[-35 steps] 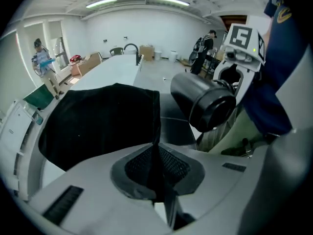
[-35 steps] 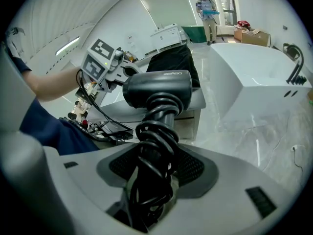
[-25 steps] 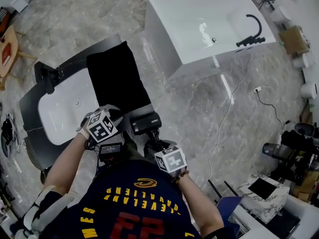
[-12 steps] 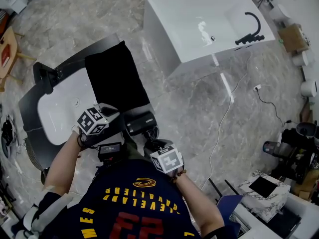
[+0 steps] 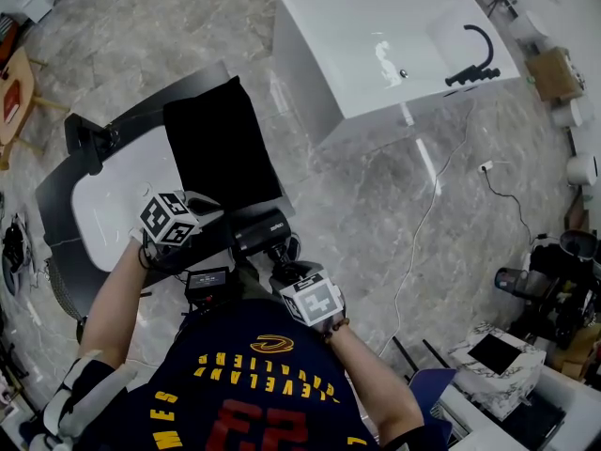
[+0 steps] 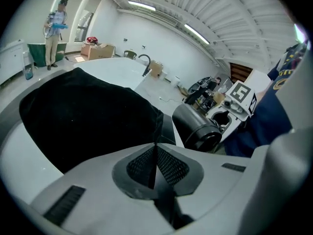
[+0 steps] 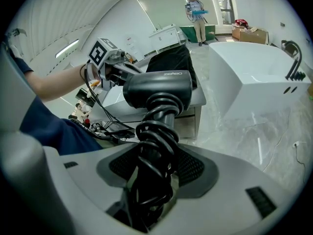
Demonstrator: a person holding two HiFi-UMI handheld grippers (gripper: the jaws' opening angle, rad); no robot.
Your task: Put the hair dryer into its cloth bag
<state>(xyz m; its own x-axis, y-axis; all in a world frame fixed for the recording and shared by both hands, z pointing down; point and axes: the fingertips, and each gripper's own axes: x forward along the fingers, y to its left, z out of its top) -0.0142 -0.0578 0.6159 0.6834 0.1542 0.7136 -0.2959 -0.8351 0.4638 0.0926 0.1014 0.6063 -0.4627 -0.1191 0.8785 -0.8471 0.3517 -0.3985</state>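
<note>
Black and limp, the cloth bag [image 5: 221, 148] lies spread across the rim and one end of a dark-rimmed tub [image 5: 108, 205] with a white inside. The left gripper [image 6: 155, 155] has its jaws pressed together on the bag's near edge. A thin dark fold of the fabric runs between the meshed pads [image 6: 171, 165], and the rest of the bag stretches away beyond them. The right gripper [image 7: 151, 180] is clamped on the handle of the black hair dryer [image 7: 156, 89]. The handle is wound round with its own coiled cord [image 7: 154, 146], so the jaws close on handle and cord together. The dryer stands with its handle down and its barrel level above the jaws. In the head view it sits outside the bag, just beside the edge that the left gripper pinches, and between the two marker cubes. From the left gripper view the round end of the barrel faces the camera, close to the right of the bag's edge and not touching it. The bag looks flat, and I cannot tell whether its mouth is open. Past the dryer stands a white bathtub [image 5: 376, 45] with a curved black tap [image 5: 474, 59], on a grey marbled floor [image 5: 366, 205] where a thin white cable [image 5: 423, 214] trails. Far off in both gripper views a person [image 7: 195, 13] stands by a doorway.
</note>
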